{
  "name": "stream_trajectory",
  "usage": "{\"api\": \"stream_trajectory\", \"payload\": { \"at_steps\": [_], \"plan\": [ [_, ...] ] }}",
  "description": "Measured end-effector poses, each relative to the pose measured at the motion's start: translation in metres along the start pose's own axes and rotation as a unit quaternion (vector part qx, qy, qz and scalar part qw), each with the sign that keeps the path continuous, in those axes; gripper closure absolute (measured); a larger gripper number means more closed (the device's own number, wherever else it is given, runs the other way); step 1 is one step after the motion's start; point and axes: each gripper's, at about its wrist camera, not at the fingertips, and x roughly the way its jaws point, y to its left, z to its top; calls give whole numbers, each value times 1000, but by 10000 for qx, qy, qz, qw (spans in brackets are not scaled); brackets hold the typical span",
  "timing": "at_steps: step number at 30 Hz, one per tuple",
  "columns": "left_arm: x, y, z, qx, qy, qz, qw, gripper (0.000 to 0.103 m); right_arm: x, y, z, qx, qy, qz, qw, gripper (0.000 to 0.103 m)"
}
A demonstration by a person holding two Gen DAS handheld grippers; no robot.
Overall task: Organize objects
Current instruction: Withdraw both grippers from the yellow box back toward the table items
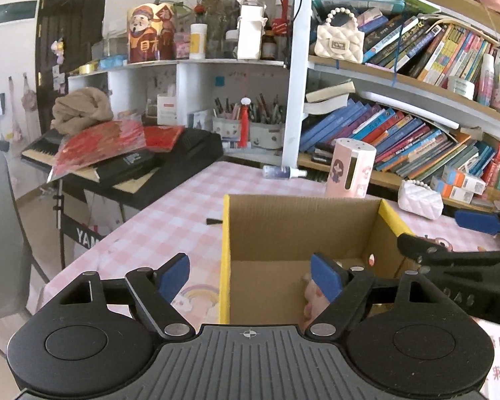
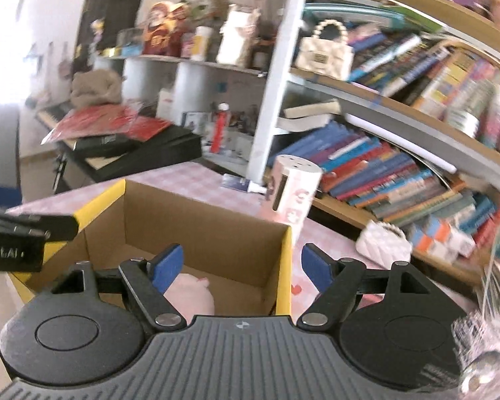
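An open cardboard box [image 1: 293,230] with yellow-taped edges stands on the pink checked table [image 1: 170,213]; it also shows in the right wrist view [image 2: 216,233]. A pink plush toy [image 2: 191,295] lies on the box floor, partly seen in the left wrist view [image 1: 311,303]. My left gripper [image 1: 250,275] is open and empty, straddling the box's left wall. My right gripper [image 2: 243,266] is open and empty over the box's right wall; it shows at the right of the left wrist view [image 1: 450,236].
A pink cylindrical holder [image 1: 351,168], a small spray bottle [image 1: 283,171] and a white quilted purse [image 1: 420,198] sit behind the box. Bookshelves [image 1: 416,126] line the back. A keyboard [image 1: 133,163] with red packets stands left of the table.
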Motion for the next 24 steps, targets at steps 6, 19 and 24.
{"api": "stream_trajectory", "payload": {
  "at_steps": [6,19,24],
  "plan": [
    [-19,7,-20,44,102,39,9999,18,-32,13,-15,327,-8,-197,9993,26],
    [-59,20,-70,149,562,97,9983,15,-86,52,-69,438,632,-255,9967,26],
    [-72,19,-87,275,689,54,9972,12,-99,58,-85,523,845,-296,9946,25]
  ]
}}
